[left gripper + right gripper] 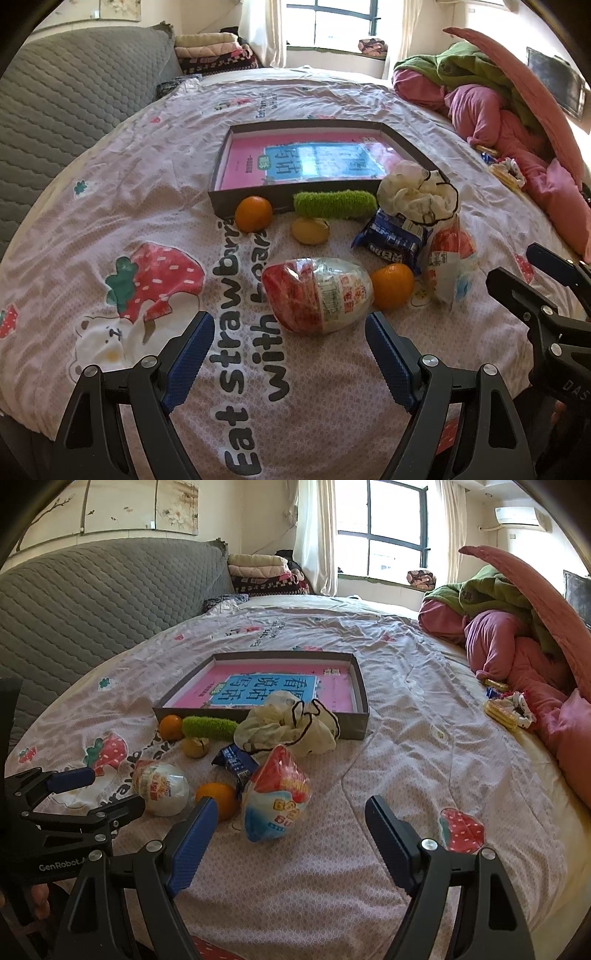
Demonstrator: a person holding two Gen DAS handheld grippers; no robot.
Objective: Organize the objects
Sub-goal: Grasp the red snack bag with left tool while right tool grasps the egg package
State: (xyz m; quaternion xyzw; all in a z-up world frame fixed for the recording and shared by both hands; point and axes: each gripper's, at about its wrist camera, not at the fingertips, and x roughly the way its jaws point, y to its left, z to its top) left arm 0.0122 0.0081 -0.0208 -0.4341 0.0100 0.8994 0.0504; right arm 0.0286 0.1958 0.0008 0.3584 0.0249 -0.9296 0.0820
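1. The left gripper [290, 334] is hanging wide open over the bedspread [110, 206], gripping nothing; a wrapped egg-shaped toy [317, 295] is lying just beyond its fingertips at 12 o'clock.
2. The right gripper [291, 818] is also standing fully spread and empty, a second wrapped egg toy [275, 797] sitting at its 11 o'clock.
3. The shallow box [218, 192] is resting farther off at 12 o'clock, with oranges, a green fuzzy roll [334, 205] and a blue packet [391, 242] lying before it.

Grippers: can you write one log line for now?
left gripper: open, empty | right gripper: open, empty | box: holds only book
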